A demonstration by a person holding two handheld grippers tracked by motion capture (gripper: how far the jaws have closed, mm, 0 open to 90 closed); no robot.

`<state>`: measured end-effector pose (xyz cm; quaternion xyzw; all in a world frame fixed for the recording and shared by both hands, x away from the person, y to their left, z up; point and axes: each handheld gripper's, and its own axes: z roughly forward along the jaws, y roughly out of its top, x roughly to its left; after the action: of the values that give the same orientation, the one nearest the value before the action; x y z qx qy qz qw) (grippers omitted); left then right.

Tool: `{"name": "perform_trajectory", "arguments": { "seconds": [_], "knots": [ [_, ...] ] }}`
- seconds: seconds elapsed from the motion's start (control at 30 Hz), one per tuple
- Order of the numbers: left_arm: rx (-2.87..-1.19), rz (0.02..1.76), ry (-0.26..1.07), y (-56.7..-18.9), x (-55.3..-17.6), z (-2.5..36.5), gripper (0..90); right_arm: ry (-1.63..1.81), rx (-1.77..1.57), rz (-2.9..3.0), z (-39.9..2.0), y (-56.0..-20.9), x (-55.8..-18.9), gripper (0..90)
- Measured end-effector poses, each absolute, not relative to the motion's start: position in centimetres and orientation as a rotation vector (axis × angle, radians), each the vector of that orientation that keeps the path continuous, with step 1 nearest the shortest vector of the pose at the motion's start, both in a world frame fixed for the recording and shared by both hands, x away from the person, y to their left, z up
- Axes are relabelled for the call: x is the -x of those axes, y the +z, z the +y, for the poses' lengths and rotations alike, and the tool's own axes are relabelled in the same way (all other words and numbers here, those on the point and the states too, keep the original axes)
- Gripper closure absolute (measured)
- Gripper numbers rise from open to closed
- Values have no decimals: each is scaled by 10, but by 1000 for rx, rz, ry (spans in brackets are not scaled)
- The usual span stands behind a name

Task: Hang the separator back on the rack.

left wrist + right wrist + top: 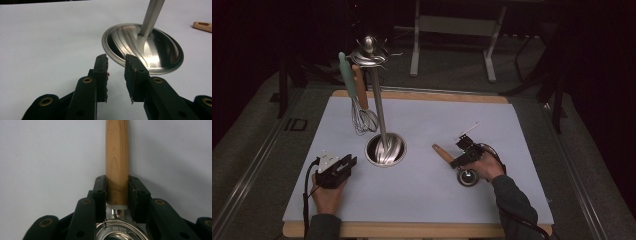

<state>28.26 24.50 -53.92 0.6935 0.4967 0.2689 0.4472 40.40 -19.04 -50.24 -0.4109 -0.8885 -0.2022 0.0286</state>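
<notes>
Right gripper (117, 195) was clamped on the ladle's wooden handle (117, 157), whose long axis ran straight up-frame between the jaws; left gripper (116, 72) stood apart, empty.

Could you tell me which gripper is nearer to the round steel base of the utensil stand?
Left. The left gripper rests just beside the stand's steel base, jaws open toward it. The right gripper sits farther off, closed on the wooden-handled utensil.
</notes>
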Motion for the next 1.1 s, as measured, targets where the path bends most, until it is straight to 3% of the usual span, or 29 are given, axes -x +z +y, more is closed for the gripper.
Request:
{"name": "perform_trajectory", "arguments": {
  "seconds": [1.1],
  "knots": [
    [-1712,1232,665,-539,-283,245,723,-1042,1071,-2740,-193,-473,-395,707]
  ]
}}
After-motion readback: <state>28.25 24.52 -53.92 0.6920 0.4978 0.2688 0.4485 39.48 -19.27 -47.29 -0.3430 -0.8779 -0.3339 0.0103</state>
